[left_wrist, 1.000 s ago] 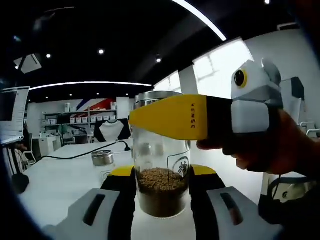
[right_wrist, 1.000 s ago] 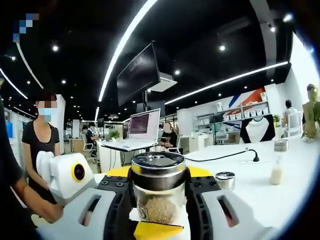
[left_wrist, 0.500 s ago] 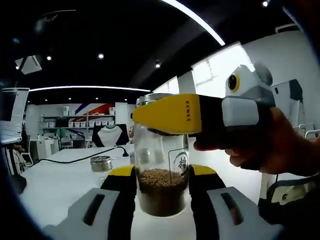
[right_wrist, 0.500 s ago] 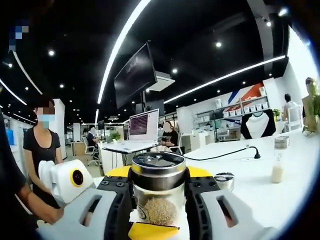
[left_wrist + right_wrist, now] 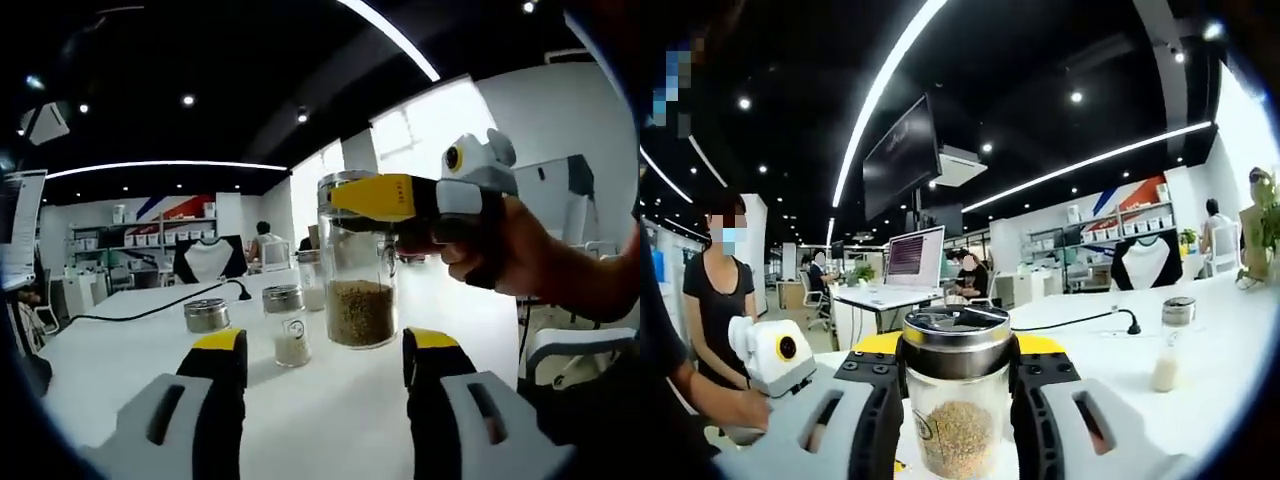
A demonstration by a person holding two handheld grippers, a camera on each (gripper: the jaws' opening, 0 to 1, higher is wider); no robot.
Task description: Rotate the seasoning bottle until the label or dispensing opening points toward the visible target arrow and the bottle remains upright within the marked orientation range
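The seasoning bottle stood upright on the white table, its long axis vertical, and the right gripper had it clamped at the metal cap, reaching in from the side in the left gripper view. In the right gripper view the same bottle sat squarely between that gripper's own jaws, which pressed against the steel lid on both sides, so the right hand was plainly the one in charge of any turn. The left gripper had its jaws spread wide and held nothing; the bottle lay ahead of it and apart, beyond the fingertips rather than between them. A printed mark showed low on the glass in the right gripper view, too small to read, and no target arrow could be made out, so how far the turn had to go could not be judged. The bottle was clear glass, filled to roughly the lower third with brown granules. Left of it in the left gripper view stood a small shaker holding white powder, and farther left a short round metal tin, shut, its contents hidden. Another shaker of pale powder stood well off to the right in the right gripper view.
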